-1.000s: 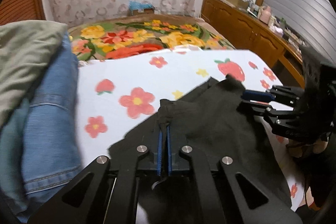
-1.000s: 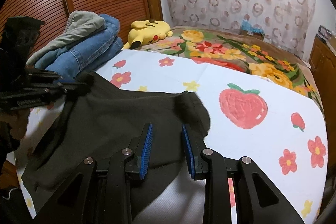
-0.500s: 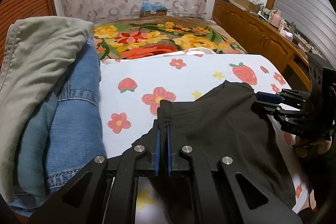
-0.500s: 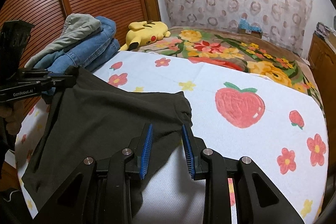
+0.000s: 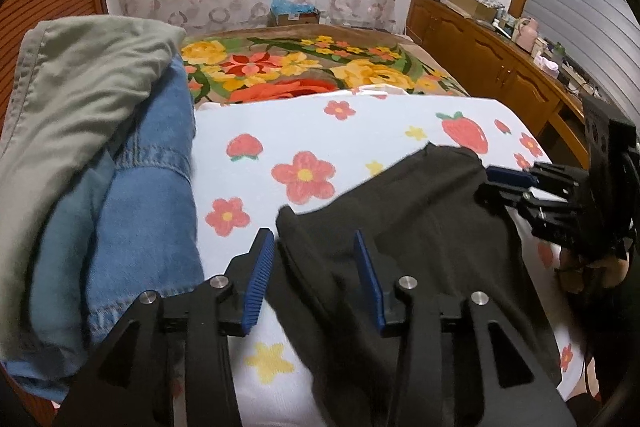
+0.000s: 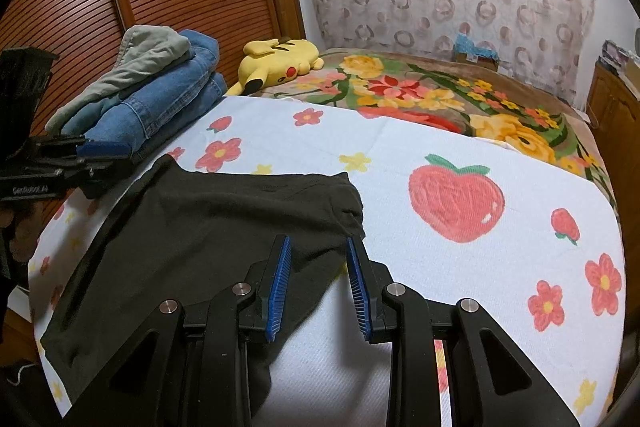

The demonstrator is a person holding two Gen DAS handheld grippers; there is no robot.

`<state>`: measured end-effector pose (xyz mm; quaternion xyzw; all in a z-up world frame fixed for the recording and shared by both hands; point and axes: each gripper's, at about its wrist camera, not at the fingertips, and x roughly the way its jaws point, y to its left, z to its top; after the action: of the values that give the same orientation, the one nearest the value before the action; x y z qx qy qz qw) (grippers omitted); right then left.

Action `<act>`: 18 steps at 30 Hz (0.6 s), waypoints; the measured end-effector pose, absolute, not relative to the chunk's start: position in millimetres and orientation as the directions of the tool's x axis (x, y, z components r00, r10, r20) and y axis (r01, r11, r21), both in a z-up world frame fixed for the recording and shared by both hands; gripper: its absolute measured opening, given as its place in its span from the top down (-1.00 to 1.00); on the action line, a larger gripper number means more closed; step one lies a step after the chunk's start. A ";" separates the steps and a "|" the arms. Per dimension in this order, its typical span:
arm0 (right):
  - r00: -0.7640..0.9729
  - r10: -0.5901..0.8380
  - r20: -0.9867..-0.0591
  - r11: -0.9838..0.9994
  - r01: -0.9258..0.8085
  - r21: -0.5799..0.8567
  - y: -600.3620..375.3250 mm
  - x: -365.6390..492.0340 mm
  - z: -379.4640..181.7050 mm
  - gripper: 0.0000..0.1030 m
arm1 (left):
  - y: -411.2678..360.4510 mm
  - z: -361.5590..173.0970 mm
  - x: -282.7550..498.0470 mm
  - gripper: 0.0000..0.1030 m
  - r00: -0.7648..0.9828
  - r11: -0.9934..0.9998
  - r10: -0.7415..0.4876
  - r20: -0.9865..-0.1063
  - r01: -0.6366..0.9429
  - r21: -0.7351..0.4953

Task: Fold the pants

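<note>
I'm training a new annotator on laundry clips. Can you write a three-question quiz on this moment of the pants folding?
1. True or false: the left tongs are clamped on the black cloth pants.
2. Which lies on top of the clothes stack at the bed's edge? A) the folded blue denim jeans B) the grey-green cotton garment C) the yellow plush toy
3. Fill in: the pants lie on a white bedsheet printed with flowers, stars and ____.

Key:
1. False. Their blue pads have just been opening and stand apart, with a pants corner between them.
2. B
3. strawberries
</note>
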<state>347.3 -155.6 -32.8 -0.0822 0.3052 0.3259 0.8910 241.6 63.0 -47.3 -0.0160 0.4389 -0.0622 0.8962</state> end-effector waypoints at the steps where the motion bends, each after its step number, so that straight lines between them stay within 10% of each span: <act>1: 0.602 0.529 -0.598 0.774 -0.631 0.049 -155.5 347.0 -32.9 0.42 | 61.5 -49.4 239.0 0.17 0.603 0.992 -0.126 -0.788 0.099 -0.083; 18: 0.657 0.507 -0.559 0.786 -0.618 -0.014 -154.4 303.6 -11.2 0.42 | 49.1 -70.1 193.9 0.17 0.560 0.984 -0.173 -0.810 0.138 -0.115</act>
<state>303.6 -154.4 -11.2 -0.1016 0.2739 0.3110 0.9044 193.9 49.1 -70.1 -0.0193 0.4605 -0.0881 0.8830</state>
